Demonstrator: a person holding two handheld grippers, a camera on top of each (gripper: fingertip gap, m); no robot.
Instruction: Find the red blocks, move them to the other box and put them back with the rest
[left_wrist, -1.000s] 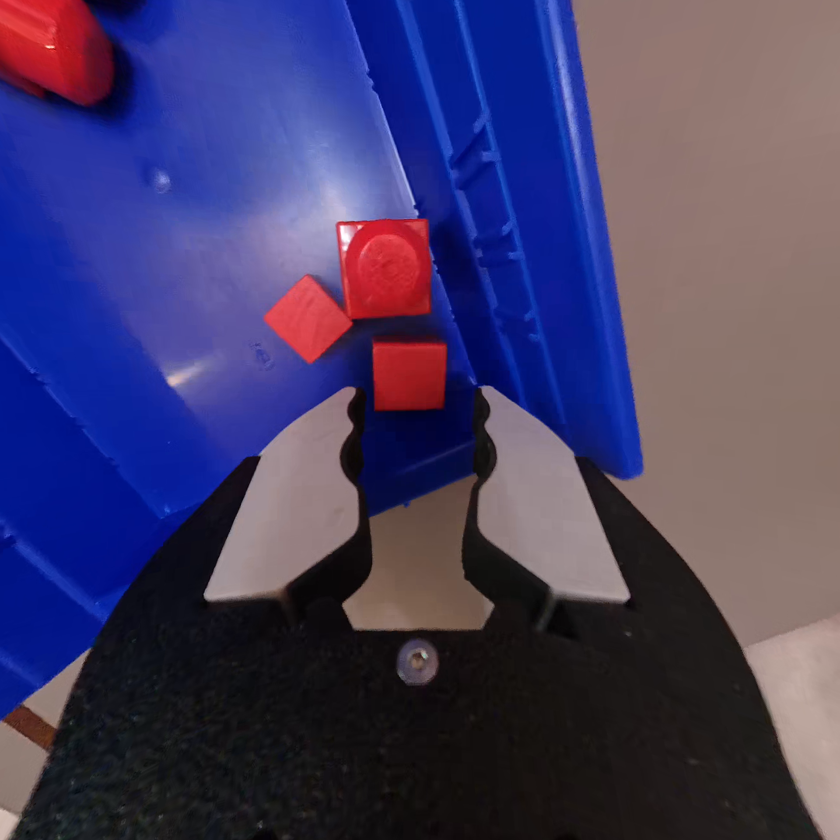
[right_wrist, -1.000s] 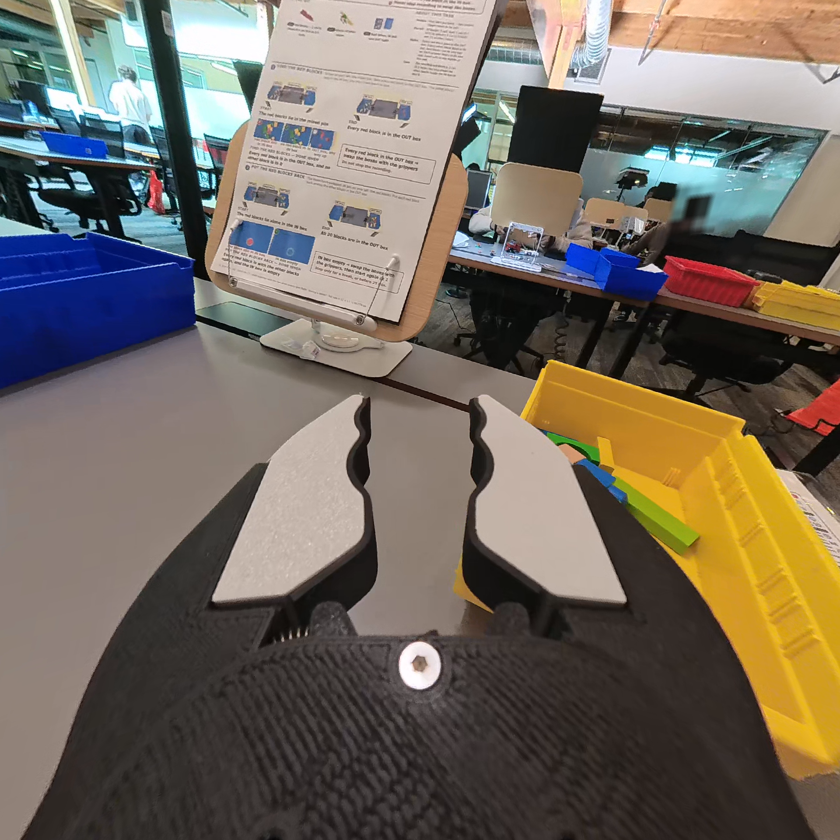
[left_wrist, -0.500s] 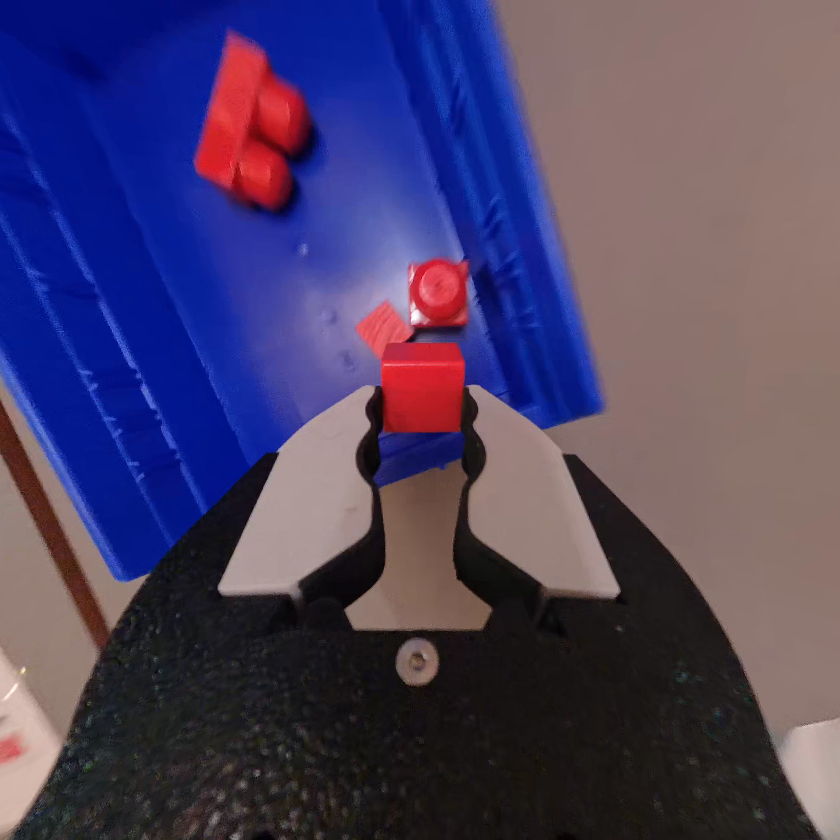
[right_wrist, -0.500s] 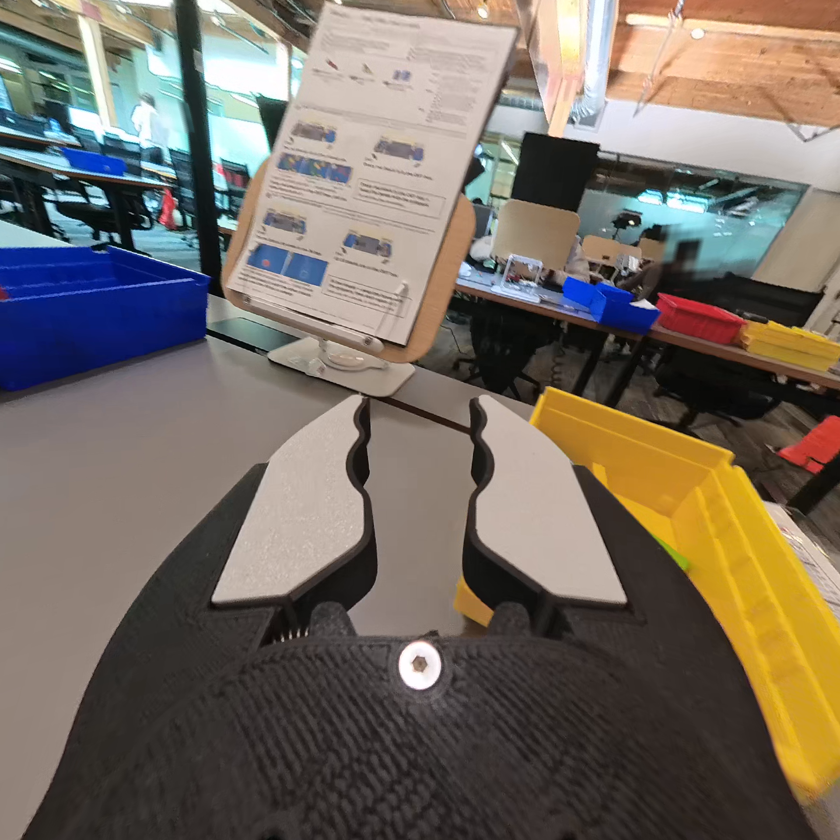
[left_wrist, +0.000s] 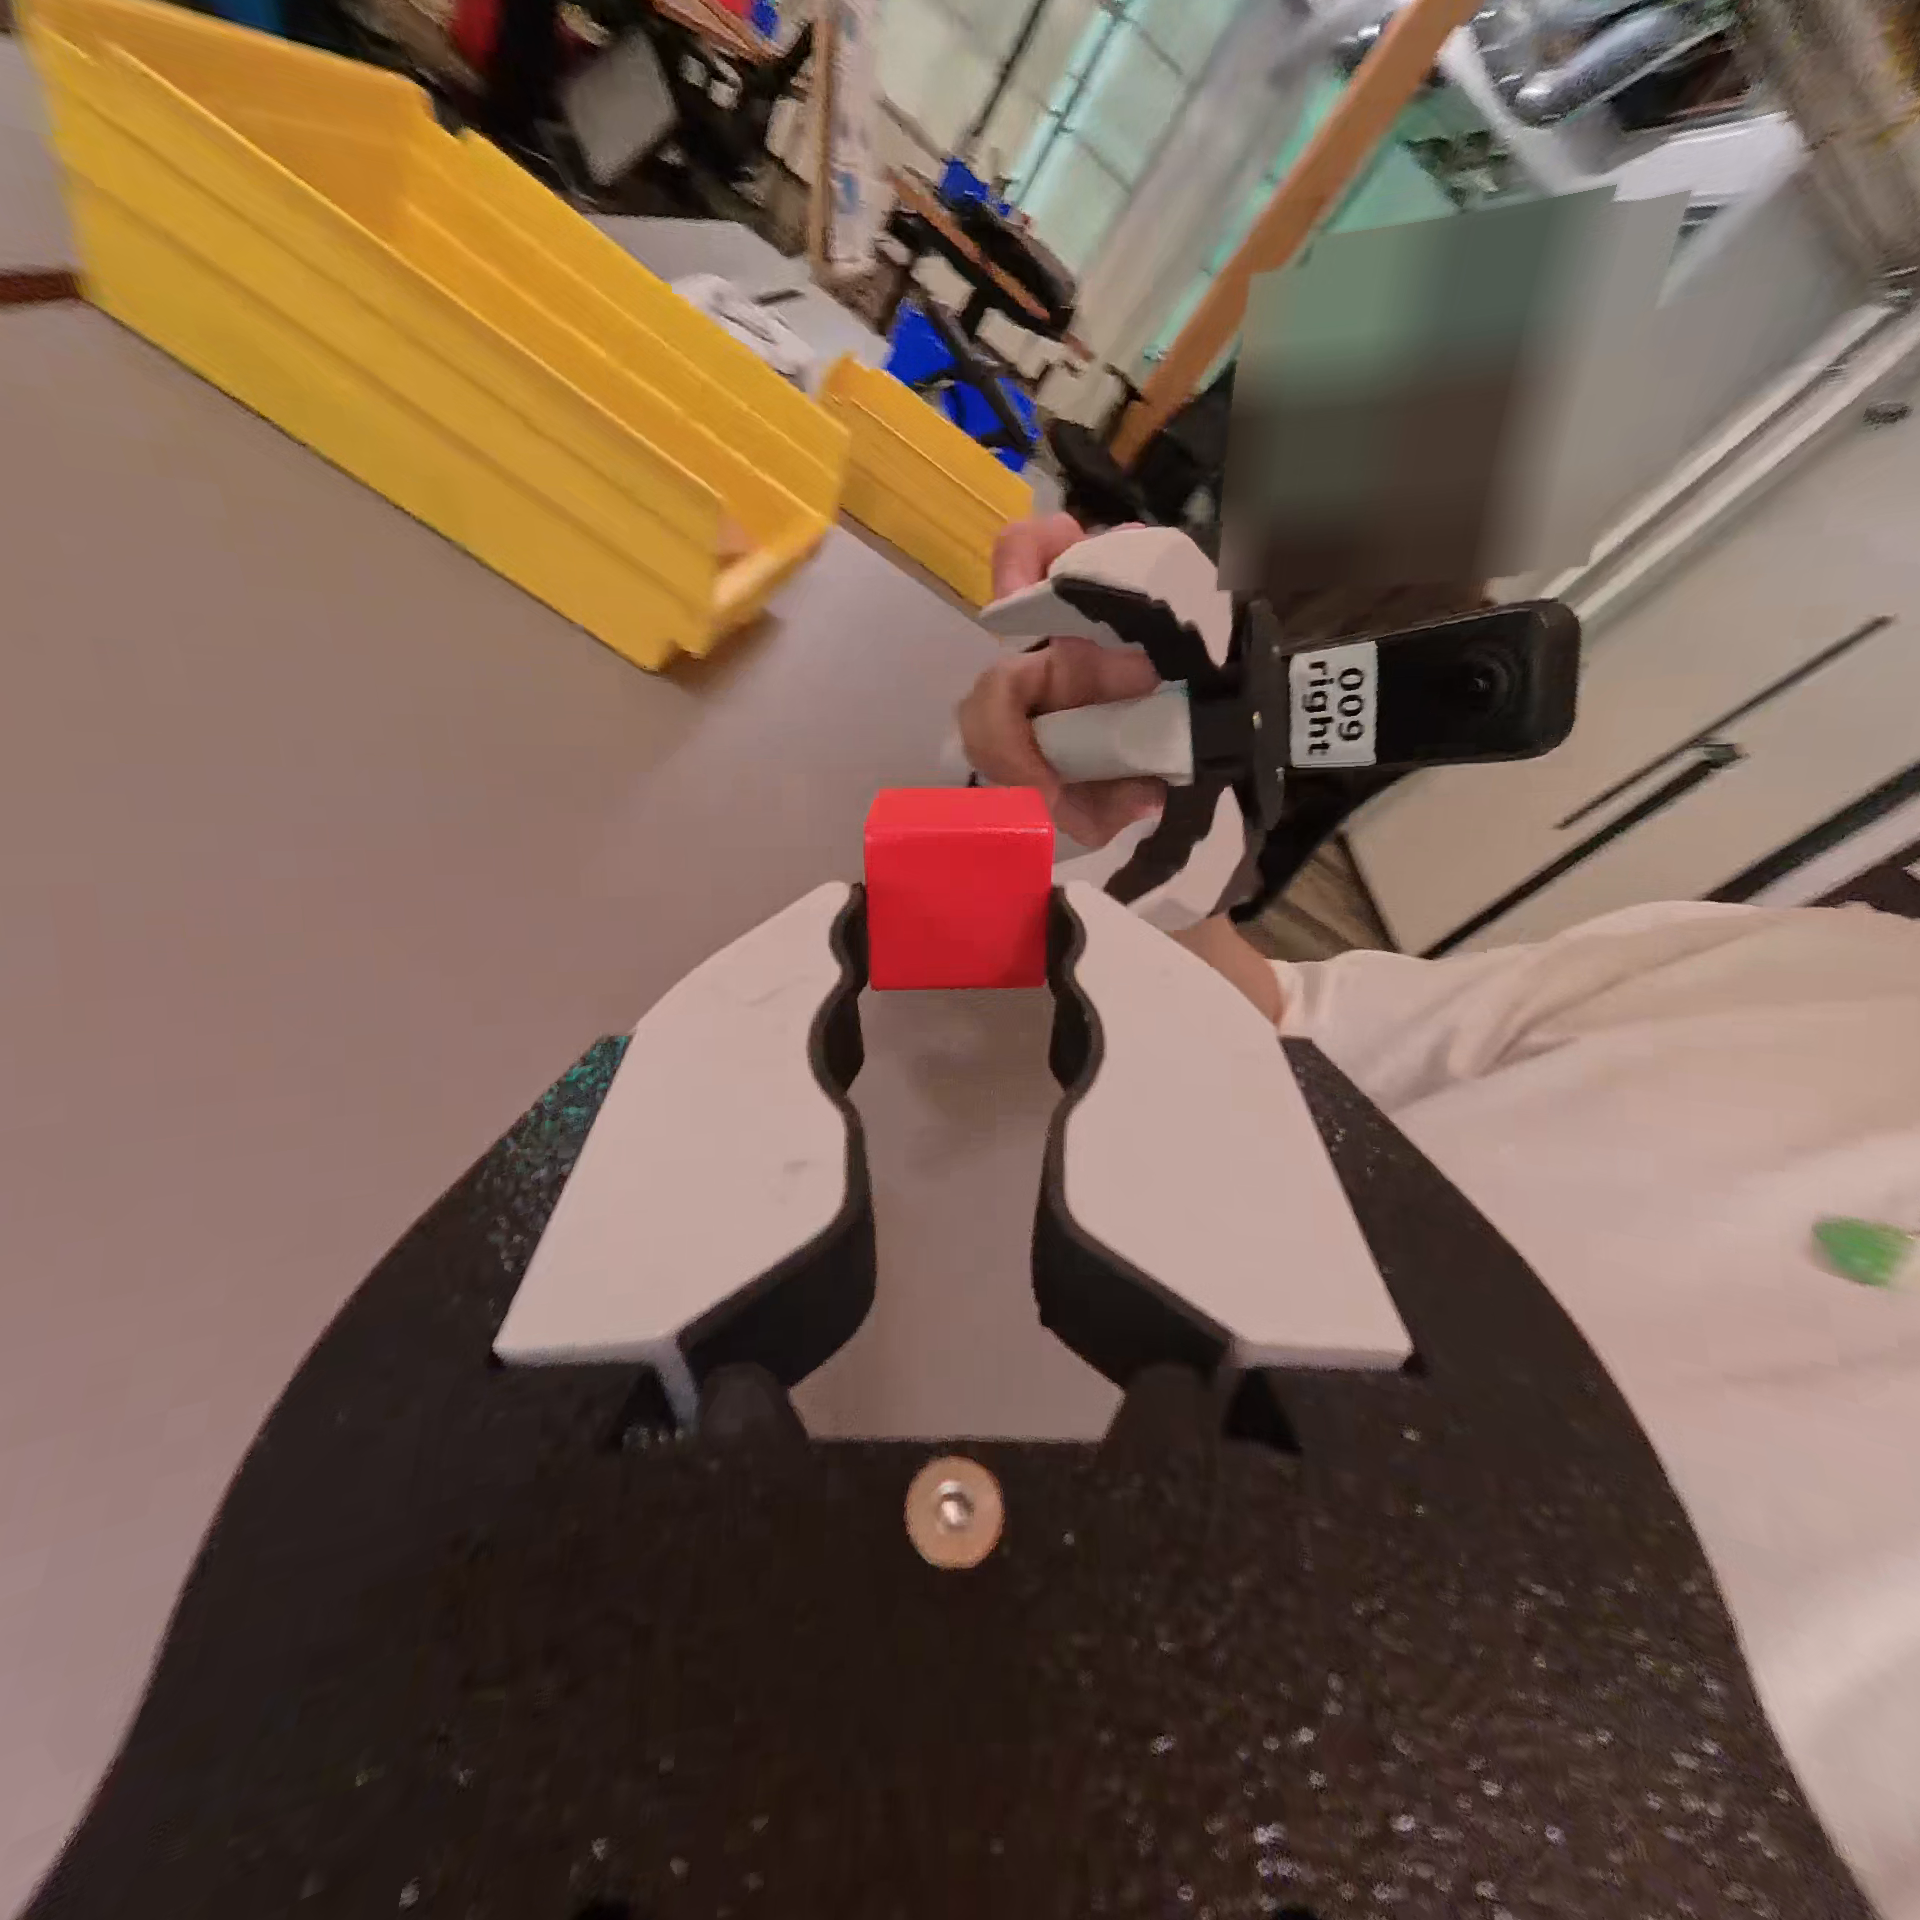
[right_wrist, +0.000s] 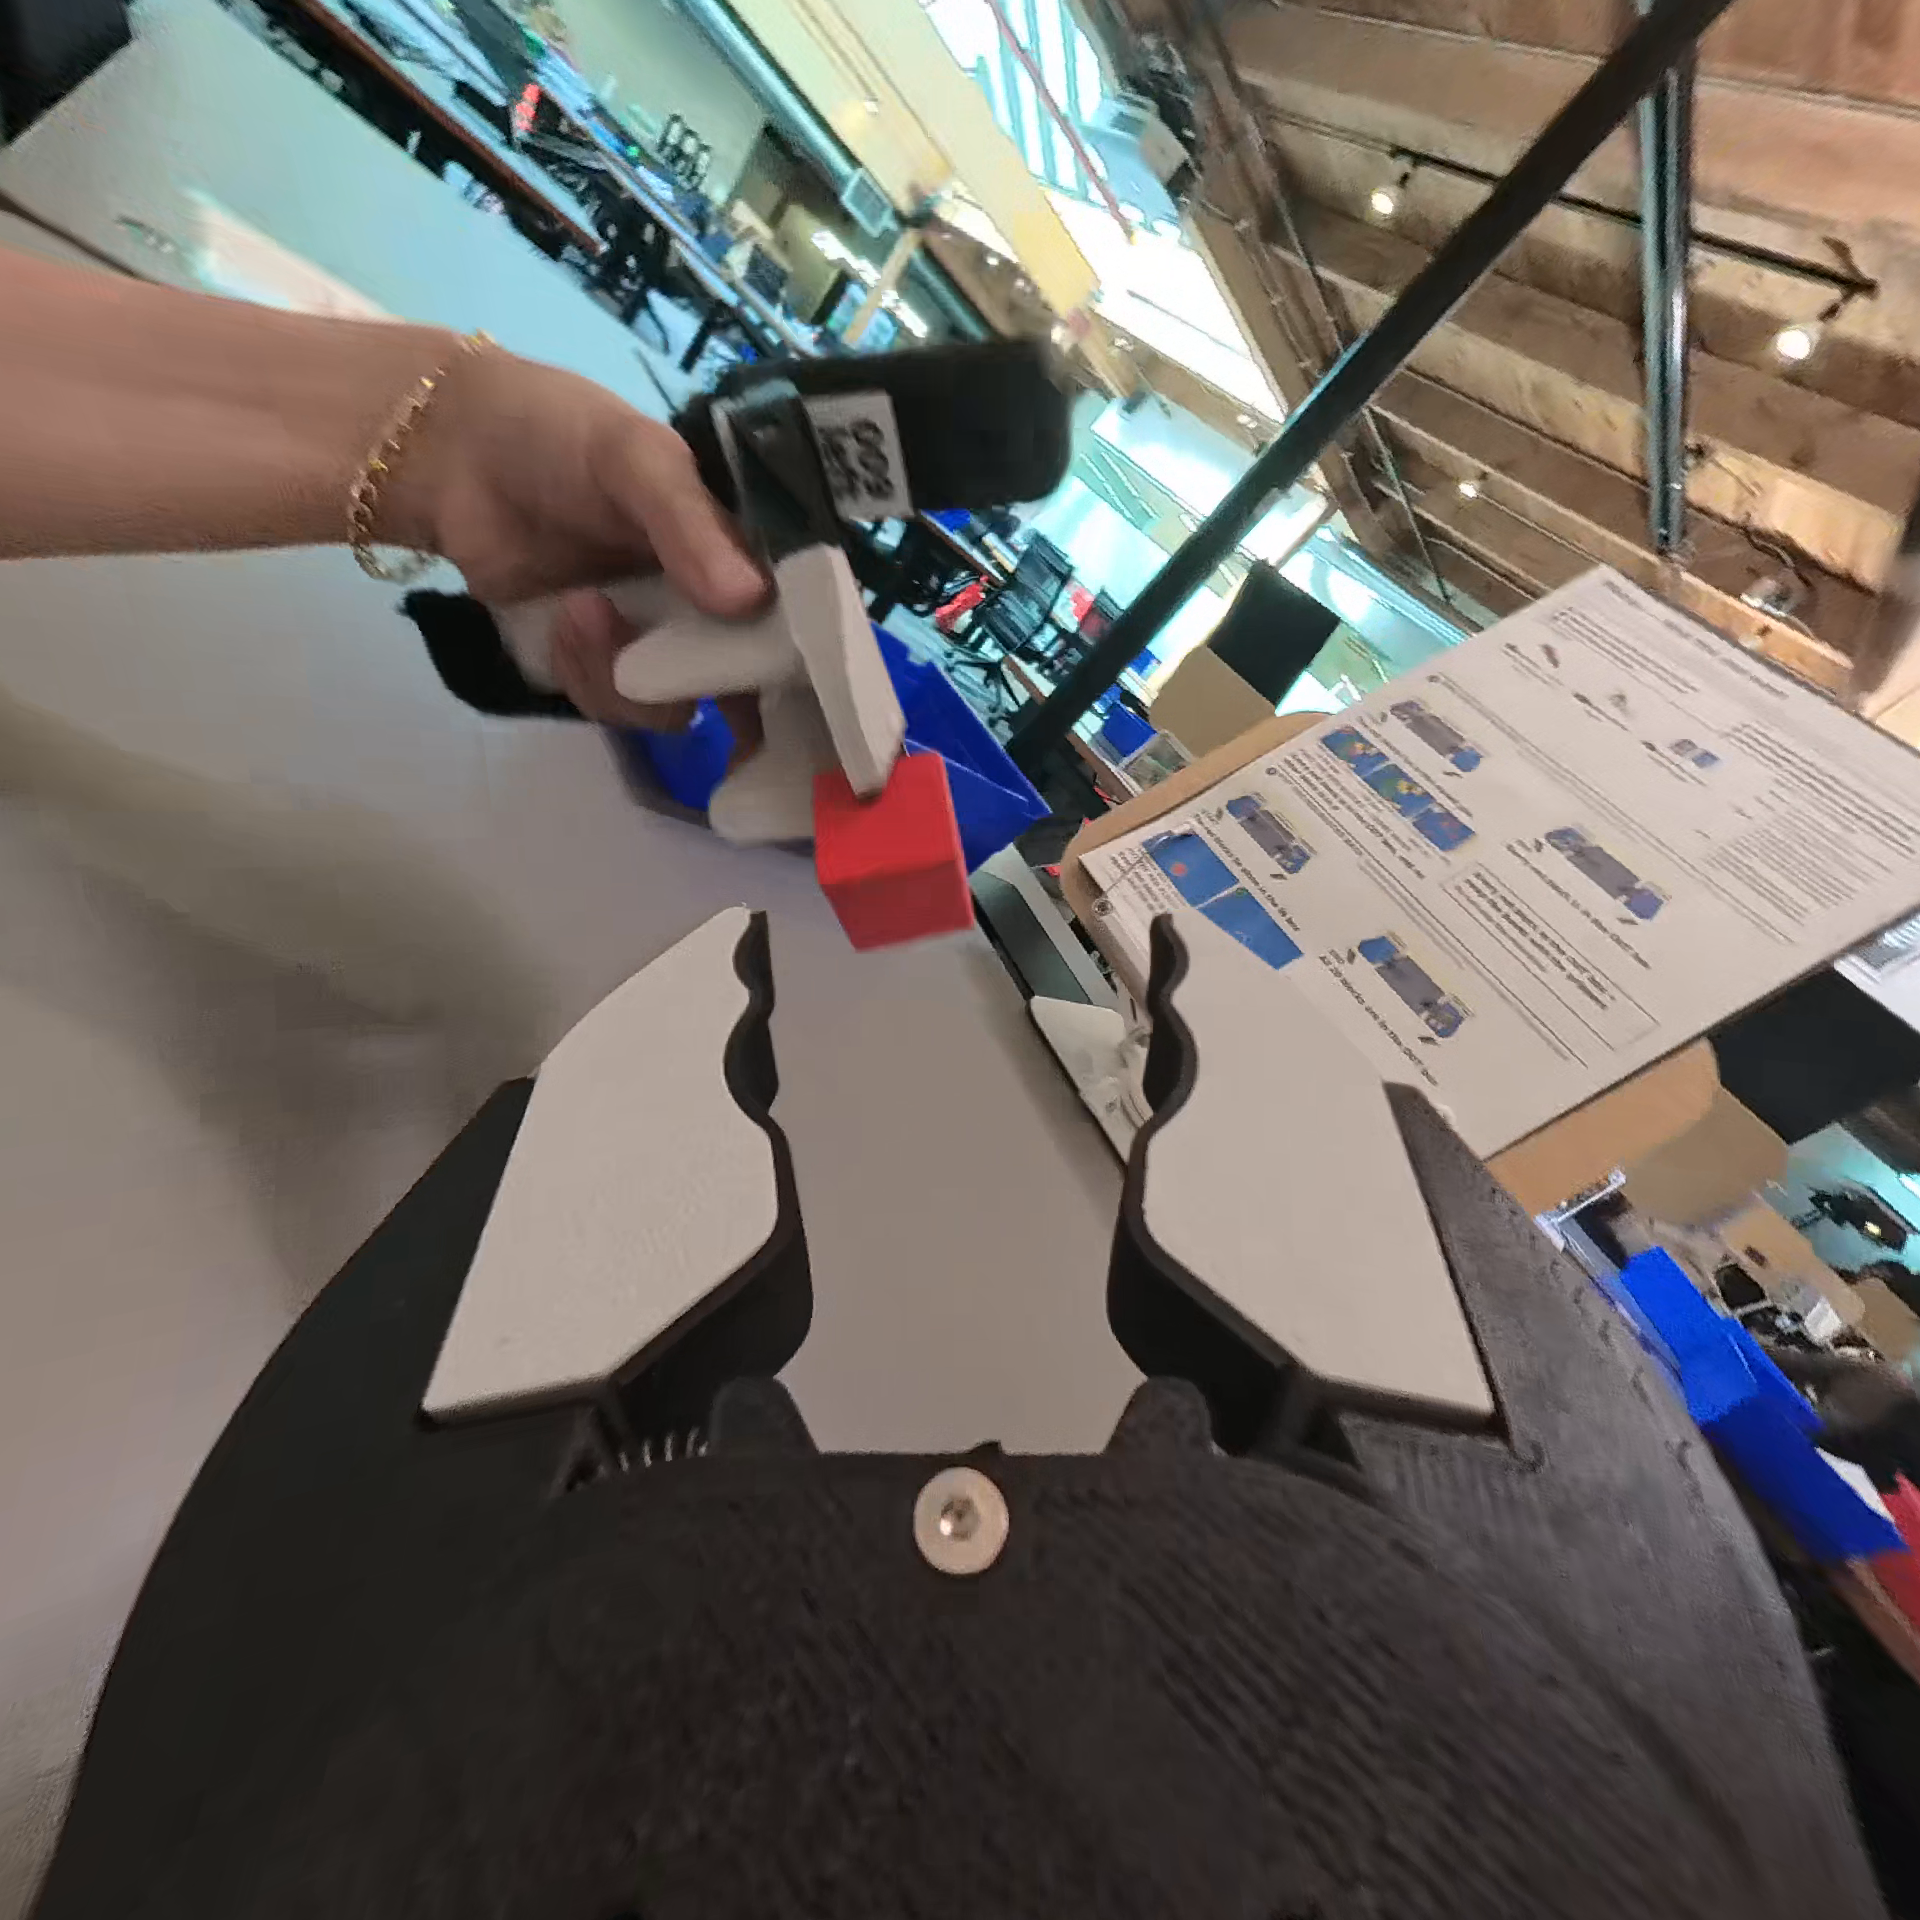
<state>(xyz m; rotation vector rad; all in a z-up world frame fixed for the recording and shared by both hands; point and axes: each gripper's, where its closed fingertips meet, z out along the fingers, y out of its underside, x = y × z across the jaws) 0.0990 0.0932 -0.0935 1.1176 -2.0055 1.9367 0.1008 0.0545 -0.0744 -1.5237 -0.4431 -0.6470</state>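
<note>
Counts, both views: hand-held grippers ×2, left (left_wrist: 956, 914) and right (right_wrist: 961, 977), 2 fingers each. Red cube (left_wrist: 956, 899) ×1, pinched btwn the left gripper's 2 pads; same cube in right view. Yellow bins ×2: large bin (left_wrist: 416, 343) on tabletop (left_wrist: 260, 831), smaller bin (left_wrist: 925, 478) behind it. Blue bin (right_wrist: 956, 758) ×1 near, further blue bins in bkgd too blurred to count. Instruction sheet (right_wrist: 1507, 852) on stand ×1. Hands ×2, one per gripper

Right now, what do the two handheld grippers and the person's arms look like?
Both the left gripper and right gripper have black textured bodies, pale grey fingers and wavy black pads. A cream sleeve covers one arm; the other wrist wears a gold chain bracelet.
</note>
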